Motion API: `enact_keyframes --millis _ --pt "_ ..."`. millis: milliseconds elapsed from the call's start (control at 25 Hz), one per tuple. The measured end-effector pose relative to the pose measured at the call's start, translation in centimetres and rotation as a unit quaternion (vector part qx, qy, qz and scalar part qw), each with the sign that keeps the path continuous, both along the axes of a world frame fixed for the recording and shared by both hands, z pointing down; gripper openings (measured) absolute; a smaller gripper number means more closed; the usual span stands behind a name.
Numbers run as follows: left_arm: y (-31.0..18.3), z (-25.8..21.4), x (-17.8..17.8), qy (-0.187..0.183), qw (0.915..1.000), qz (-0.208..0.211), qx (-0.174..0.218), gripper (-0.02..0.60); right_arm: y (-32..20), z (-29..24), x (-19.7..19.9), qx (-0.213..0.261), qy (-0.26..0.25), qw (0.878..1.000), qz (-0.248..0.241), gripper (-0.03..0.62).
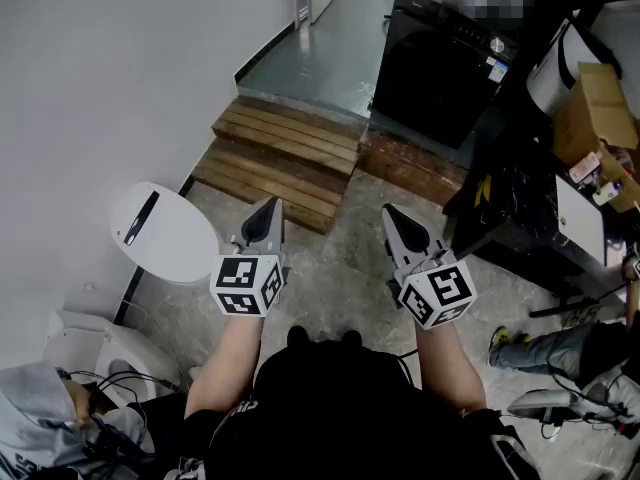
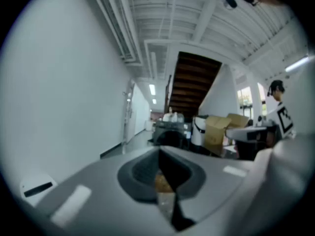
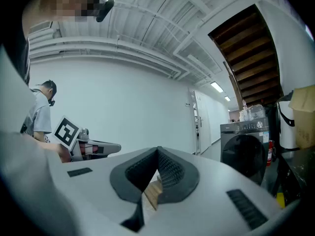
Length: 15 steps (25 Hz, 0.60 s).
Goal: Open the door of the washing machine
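Head view: washing machine (image 1: 432, 73) stands upright, front toward the camera; left gripper (image 1: 266, 213) and right gripper (image 1: 395, 218) point forward, level, jaws pressed together.

Dark front-loading washing machine (image 1: 430, 78): door handle too small to tell in head view; lower part hidden behind right gripper (image 3: 158, 150); blurred, partly hidden behind left gripper (image 2: 160, 150). Grey-hooded seated person (image 1: 35, 418) cut off by lower left corner. Person in jeans (image 1: 545, 348) cut off at right edge.

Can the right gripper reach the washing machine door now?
Probably not yet: the washing machine stands well ahead of the right gripper, past the wooden steps. Nothing seems to block the way.
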<state>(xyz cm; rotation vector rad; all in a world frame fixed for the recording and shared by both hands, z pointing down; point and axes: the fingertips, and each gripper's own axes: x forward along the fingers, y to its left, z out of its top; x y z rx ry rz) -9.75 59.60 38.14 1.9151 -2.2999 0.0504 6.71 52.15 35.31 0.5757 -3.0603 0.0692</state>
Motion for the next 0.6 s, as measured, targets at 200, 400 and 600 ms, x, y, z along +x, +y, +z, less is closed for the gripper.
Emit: enact_keyframes --millis 200,400,600 --pt "-0.9 -0.4 2.0 -0.003 1.0 0.008 0.004 0.008 -0.1 0.2 1.0 -0.002 -0.002 1.0 -0.001 -0.008" --pt "-1.9 -0.9 3.6 -0.004 0.9999 0.014 0.008 0.008 -0.7 -0.4 2.4 0.009 -0.006 1.0 0.005 -0.008" --pt "-3.0 -1.2 5.6 -0.002 0.9998 0.018 0.011 0.008 -2.0 0.0 4.7 -0.017 -0.006 1.0 0.017 -0.006"
